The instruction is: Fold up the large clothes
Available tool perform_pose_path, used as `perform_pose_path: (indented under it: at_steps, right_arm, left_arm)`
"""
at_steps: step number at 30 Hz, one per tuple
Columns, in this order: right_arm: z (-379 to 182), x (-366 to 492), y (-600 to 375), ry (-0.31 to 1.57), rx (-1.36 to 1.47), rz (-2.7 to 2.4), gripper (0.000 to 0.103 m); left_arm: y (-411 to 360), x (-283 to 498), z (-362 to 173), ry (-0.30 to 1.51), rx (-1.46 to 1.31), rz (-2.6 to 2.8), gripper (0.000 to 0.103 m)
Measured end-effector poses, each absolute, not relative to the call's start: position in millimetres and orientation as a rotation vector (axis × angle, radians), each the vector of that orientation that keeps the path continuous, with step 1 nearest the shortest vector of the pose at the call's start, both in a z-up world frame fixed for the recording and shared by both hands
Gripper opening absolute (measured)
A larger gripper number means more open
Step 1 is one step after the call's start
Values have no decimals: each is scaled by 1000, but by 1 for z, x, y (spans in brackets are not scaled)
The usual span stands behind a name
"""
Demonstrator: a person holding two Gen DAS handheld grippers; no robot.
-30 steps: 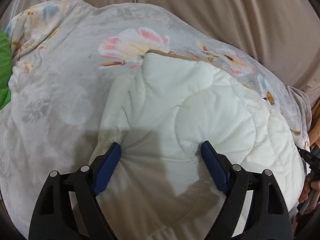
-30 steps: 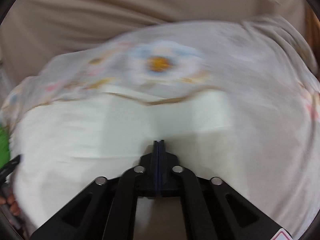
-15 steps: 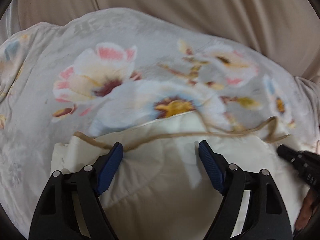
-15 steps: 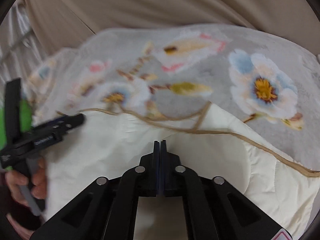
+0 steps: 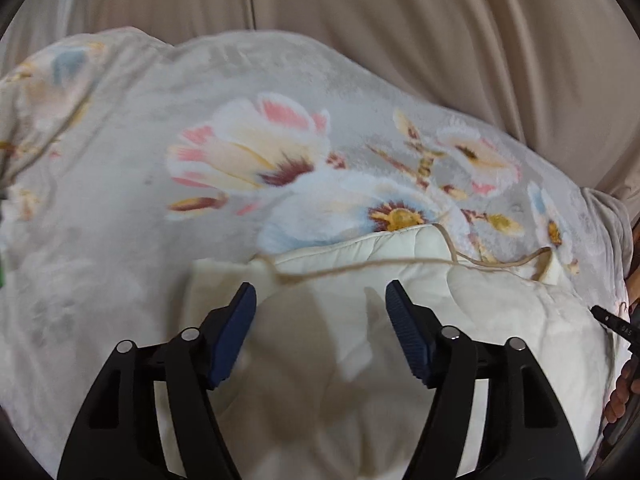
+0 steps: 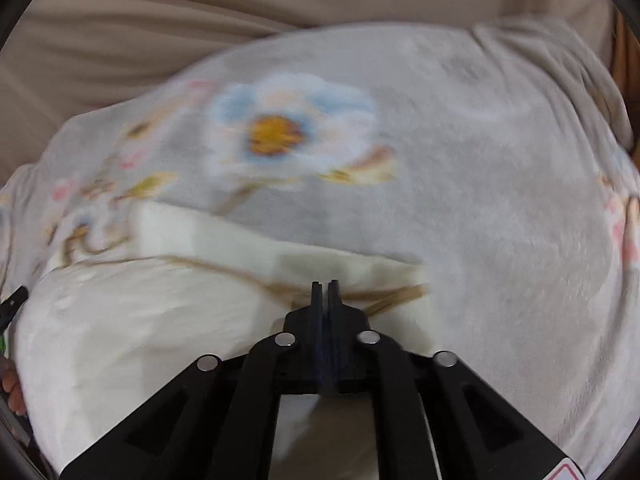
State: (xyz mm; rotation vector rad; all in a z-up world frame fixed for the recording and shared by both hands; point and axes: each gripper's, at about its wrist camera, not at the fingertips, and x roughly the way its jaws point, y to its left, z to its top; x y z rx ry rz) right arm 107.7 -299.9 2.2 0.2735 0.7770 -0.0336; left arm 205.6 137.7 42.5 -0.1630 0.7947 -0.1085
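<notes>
A large quilt lies on a beige surface, its grey flowered side (image 5: pixel 248 152) up and its cream quilted underside (image 5: pixel 460 320) folded over on top, edged with a tan trim (image 5: pixel 360 268). My left gripper (image 5: pixel 320 304) is open, its blue pads on either side of the cream fold near the trim, with nothing between them that I can see gripped. My right gripper (image 6: pixel 325 286) is shut at the cream layer's trimmed edge (image 6: pixel 224 268); whether cloth is pinched in it I cannot tell. The flowered side (image 6: pixel 288 132) is blurred there.
Beige sheet or curtain folds (image 5: pixel 400 32) lie behind the quilt. The other gripper's black tip (image 5: pixel 612 322) and a hand show at the right edge of the left wrist view. A sliver of green (image 5: pixel 2 276) shows at far left.
The left wrist view has moved a little forward and right over the cream fold. The right gripper has swung right, away from the left gripper, and is moving fast; it stays shut.
</notes>
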Motion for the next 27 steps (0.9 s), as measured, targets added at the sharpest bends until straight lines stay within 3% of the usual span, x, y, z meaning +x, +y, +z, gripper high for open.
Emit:
perform_pose_path:
  at_steps: [1,7,11,17,18,19,20,22,27]
  right_arm:
    - [10,101,-283,758,259,25,6]
    - [23,92,-155,784,64,302,5]
    - [-11,108,-121,888,5,306,5]
    - [-32,119,-127,900,101,351,2]
    - [-33,120,-129,901,113,358,2]
    - [-33,122,-131,899,119,364,2]
    - [-34,123,-132,898,130,372,2]
    - [-35,124,-136,892,159,396,2]
    - [-15,100,-169,875,257,460,5]
  left_arm:
    - [144,194,47,787,-165,-98,78]
    - [209,130,31,866,-360,-38,94]
    - [234,111,-13,995,-612,-129,96]
    - [200,125,-12,960,-544,-186,98]
    - [190,130,-6,958,-544,-209,86]
    - [181,132,1,949,-540,-243,66]
    - [174,133,12,932,-520,-243,61]
    - [160,130,45,855,-482,-264,33]
    - [112,108,123,679,-423,-439,25]
